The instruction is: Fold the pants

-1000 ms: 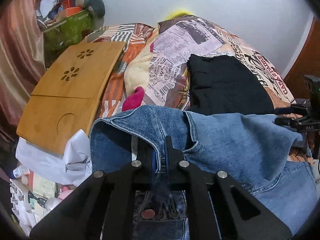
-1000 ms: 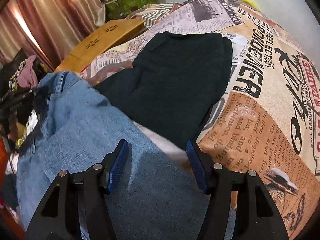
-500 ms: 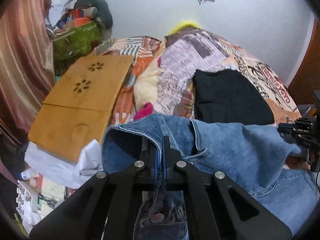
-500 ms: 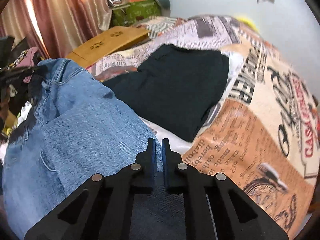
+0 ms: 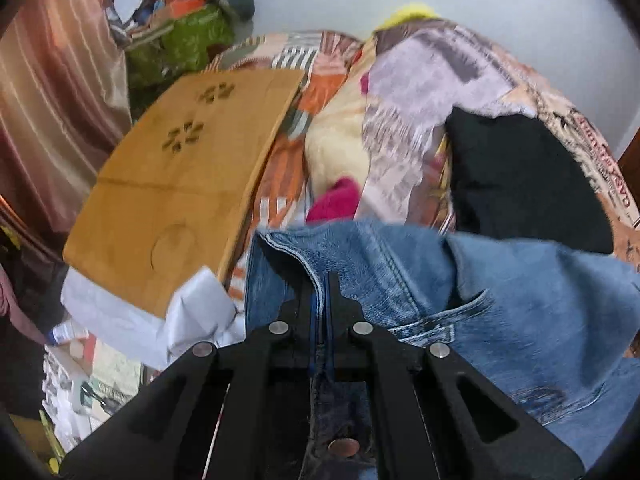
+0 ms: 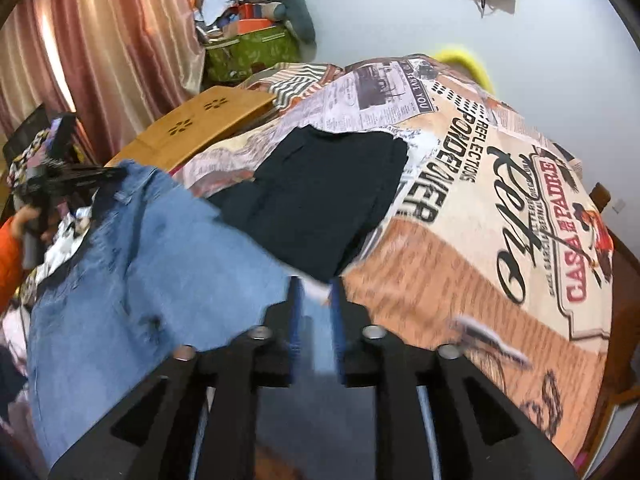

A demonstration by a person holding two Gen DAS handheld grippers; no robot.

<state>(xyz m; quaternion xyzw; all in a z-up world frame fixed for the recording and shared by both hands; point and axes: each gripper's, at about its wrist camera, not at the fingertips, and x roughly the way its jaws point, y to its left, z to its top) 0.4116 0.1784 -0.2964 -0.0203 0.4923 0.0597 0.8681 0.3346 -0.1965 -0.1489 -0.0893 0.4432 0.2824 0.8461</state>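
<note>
Blue jeans (image 5: 500, 300) hang spread between my two grippers above the near edge of the bed. My left gripper (image 5: 323, 284) is shut on the jeans' waistband, with the button fly hanging below it. In the right wrist view the jeans (image 6: 152, 280) stretch to the left. My right gripper (image 6: 316, 300) is clamped on the jeans' other waistband edge, its blue pads (image 6: 295, 320) a narrow gap apart with denim between them. The left gripper (image 6: 76, 178) shows at the far left of that view, gripping the denim.
A folded black garment (image 6: 320, 196) lies on the newspaper-print bedspread (image 6: 500, 208), just beyond the jeans; it also shows in the left wrist view (image 5: 520, 184). A wooden lap desk (image 5: 176, 176) rests at the bed's left side. Curtains (image 6: 100, 52) and clutter stand to the left.
My right gripper closed on the jeans and has lifted with them. My left gripper has risen too, still shut on the waistband. The jeans hang higher over the bed's edge.
</note>
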